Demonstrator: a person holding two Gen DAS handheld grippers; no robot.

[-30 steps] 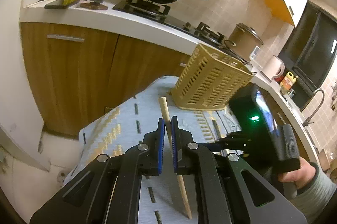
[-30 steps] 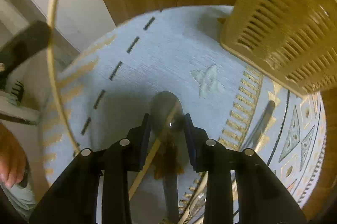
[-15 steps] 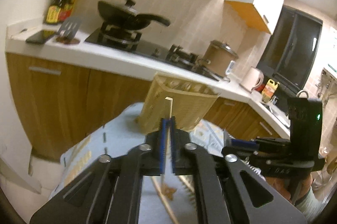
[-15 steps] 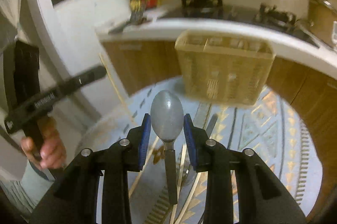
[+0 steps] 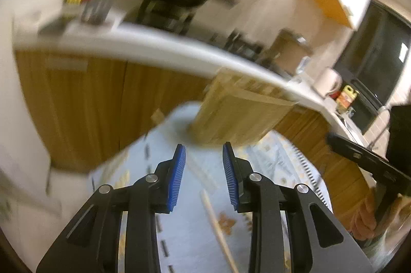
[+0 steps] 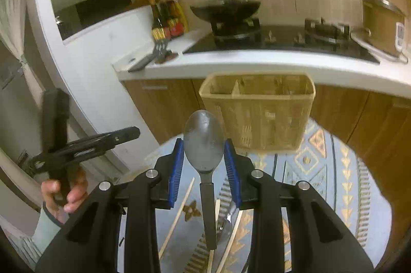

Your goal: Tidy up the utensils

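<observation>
A smooth grey spoon (image 6: pixel 204 142) is held by the right tool (image 6: pixel 203 165), while the left tool (image 5: pixel 204 175) is opening, empty, near a slotted tan basket (image 6: pixel 257 111).

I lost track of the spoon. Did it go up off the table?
Yes. The spoon, earlier flat on the blue cloth, now sits lifted in the right gripper, bowl level with the basket.

Colours I am seeing from both wrists

Blue ribbed pads (image 6: pixel 177 165) are flanking a dull grey spoon (image 6: pixel 204 142) with a black handle; ahead of my fingers a tan slatted basket (image 6: pixel 259 119) is sitting on a pale blue cloth (image 6: pixel 359 196) patterned with gold diamonds and dark dashes, pale wooden chopsticks (image 6: pixel 177 216) lying below.
</observation>
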